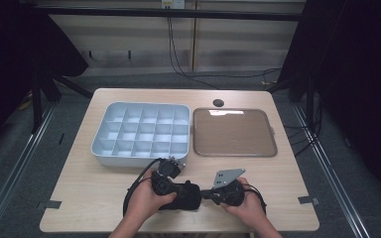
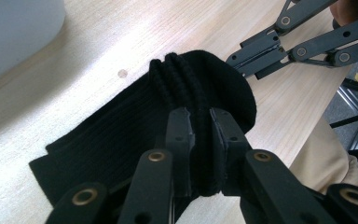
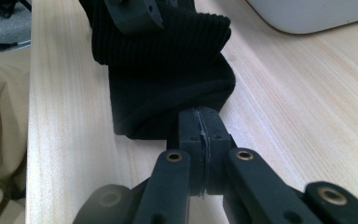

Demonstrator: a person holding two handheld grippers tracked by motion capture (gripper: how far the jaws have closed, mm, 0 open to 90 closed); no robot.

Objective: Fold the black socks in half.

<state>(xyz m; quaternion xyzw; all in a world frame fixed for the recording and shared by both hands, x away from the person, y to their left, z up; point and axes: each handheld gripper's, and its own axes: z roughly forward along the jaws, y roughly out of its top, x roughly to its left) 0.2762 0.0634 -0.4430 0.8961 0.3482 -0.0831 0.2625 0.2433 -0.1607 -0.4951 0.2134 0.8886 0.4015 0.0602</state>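
the black sock [image 1: 184, 195] lies bunched on the near edge of the wooden table [image 1: 94, 193], stretched between both tools. the left gripper [image 2: 199, 140] pinches a thick ridge of its ribbed folds; the right gripper [image 3: 200, 128] is pressed together on a thin bit of its edge. i judge that thin hold could slip if the hands pull apart, letting the folds spring loose. counted: one sock, two grippers, one divided white tray [image 1: 99, 147], one brown lid [image 1: 273, 148].
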